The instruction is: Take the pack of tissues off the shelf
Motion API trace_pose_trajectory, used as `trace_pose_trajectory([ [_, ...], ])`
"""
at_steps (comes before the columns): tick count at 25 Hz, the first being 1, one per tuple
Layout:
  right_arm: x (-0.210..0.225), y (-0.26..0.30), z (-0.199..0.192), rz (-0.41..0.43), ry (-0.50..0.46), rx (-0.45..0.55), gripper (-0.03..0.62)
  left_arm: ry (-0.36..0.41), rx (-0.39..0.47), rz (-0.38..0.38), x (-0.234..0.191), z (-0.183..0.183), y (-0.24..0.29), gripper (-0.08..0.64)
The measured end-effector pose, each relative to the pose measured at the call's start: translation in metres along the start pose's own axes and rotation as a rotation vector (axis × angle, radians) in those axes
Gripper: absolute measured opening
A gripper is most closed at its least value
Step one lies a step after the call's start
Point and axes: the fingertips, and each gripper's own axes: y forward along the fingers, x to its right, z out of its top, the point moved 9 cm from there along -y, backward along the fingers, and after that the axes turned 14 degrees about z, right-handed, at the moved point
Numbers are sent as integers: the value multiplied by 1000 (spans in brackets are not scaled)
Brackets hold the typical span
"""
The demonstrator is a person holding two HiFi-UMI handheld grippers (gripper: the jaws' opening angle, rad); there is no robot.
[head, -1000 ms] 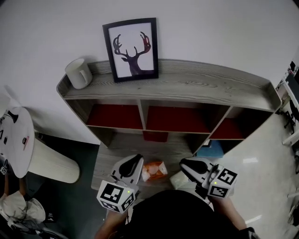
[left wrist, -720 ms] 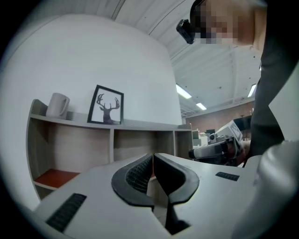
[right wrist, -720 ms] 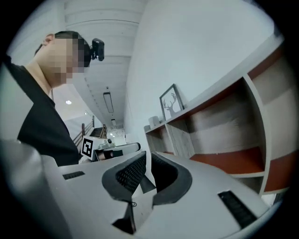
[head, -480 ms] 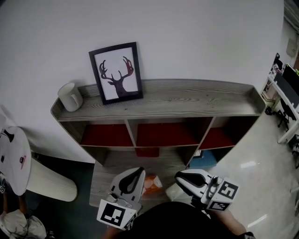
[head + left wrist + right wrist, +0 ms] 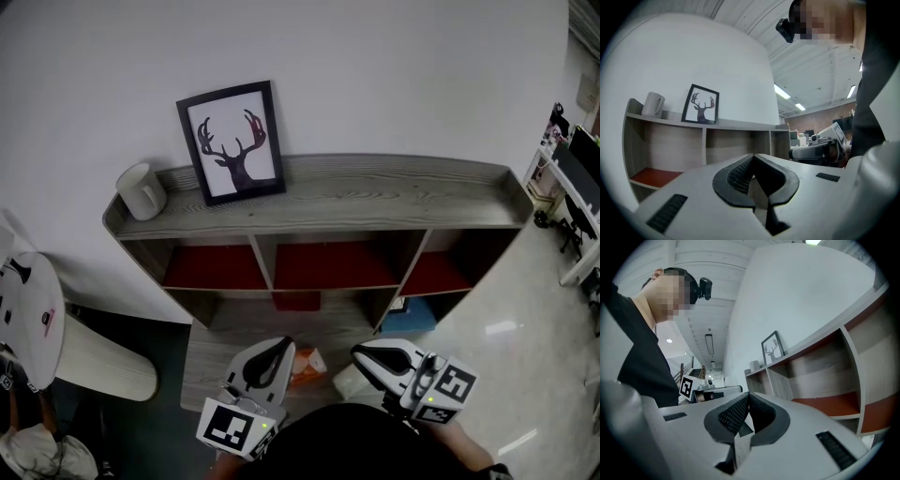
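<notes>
The left gripper (image 5: 281, 347) and the right gripper (image 5: 358, 356) are held level, each with its jaws pressed together on nothing. Between them, just beside the left one, the orange pack of tissues (image 5: 308, 363) is seen lying on the lowest board of the shelf (image 5: 375, 192).

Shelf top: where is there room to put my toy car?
The long bare stretch from the deer picture to the shelf top's right end is free. The left end is crowded: the mug and picture stand close together.
</notes>
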Motion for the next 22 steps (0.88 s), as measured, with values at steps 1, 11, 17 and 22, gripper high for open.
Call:
trace_pose_trajectory([
  [1, 0, 0, -1, 1, -2, -4, 17, -2, -1, 0, 0, 0, 0, 14],
  [11, -2, -2, -2, 3, -11, -23, 17, -11, 4, -1, 6, 1, -2, 14],
  [17, -1, -5, -3, 4, -5, -27, 17, -33, -10, -11, 8, 1, -1, 14],
  [22, 4, -8, -3, -7, -5, -24, 17, -42, -14, -22, 8, 0, 3, 14],
])
